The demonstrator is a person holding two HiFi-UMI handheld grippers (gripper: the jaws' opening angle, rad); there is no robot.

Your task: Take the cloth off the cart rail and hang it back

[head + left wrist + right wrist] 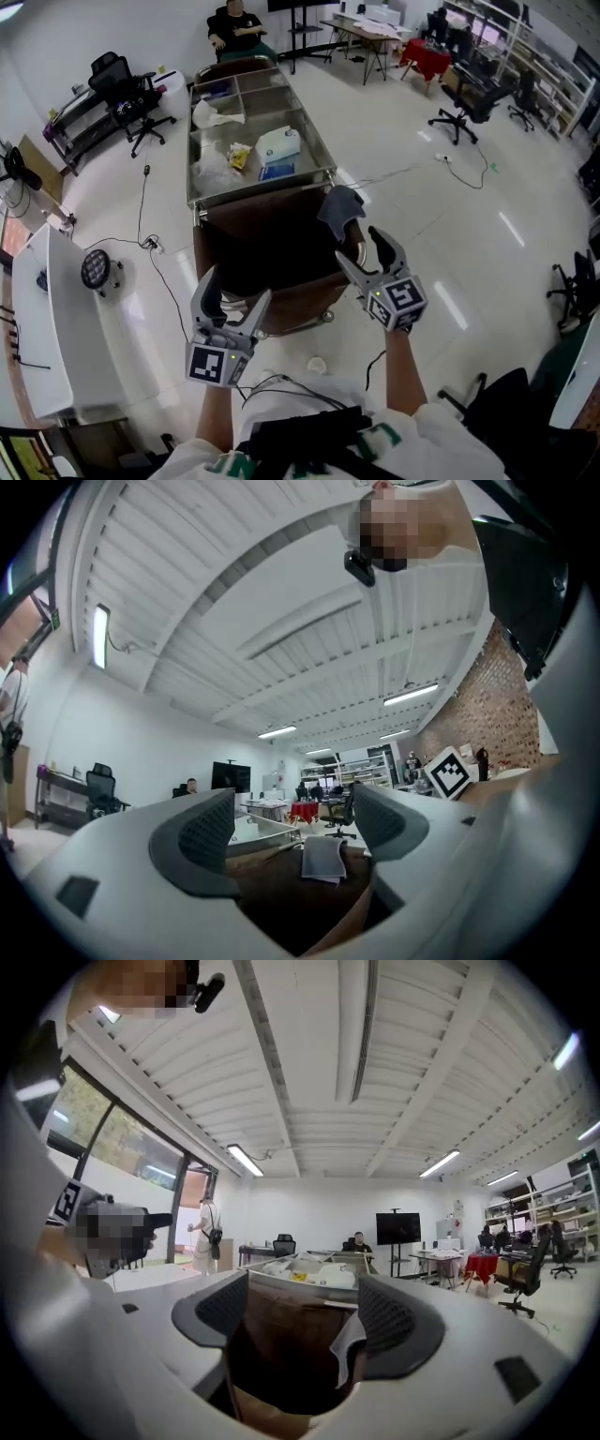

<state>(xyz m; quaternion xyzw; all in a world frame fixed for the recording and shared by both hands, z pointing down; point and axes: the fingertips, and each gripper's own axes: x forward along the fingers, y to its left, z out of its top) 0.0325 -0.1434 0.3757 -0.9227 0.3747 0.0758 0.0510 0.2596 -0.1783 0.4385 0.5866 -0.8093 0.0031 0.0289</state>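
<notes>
A grey-blue cloth (339, 210) hangs over the right near corner of the cart's brown bag section (272, 246). In the left gripper view the cloth (323, 858) lies ahead between the jaws, and in the right gripper view the cloth (348, 1345) drapes next to the right pad. My right gripper (362, 249) is open just in front of and slightly right of the cloth, not touching it. My left gripper (234, 294) is open and empty at the bag's near left edge. Both grippers (298, 823) (305, 1312) hold nothing.
The cart's steel tray (261, 193) holds a white container, wrappers and crumpled bags. A white table (37, 309) stands at the left with cables on the floor beside it. Office chairs, desks and a seated person (234, 28) are at the back. A small white object (317, 365) lies on the floor near my feet.
</notes>
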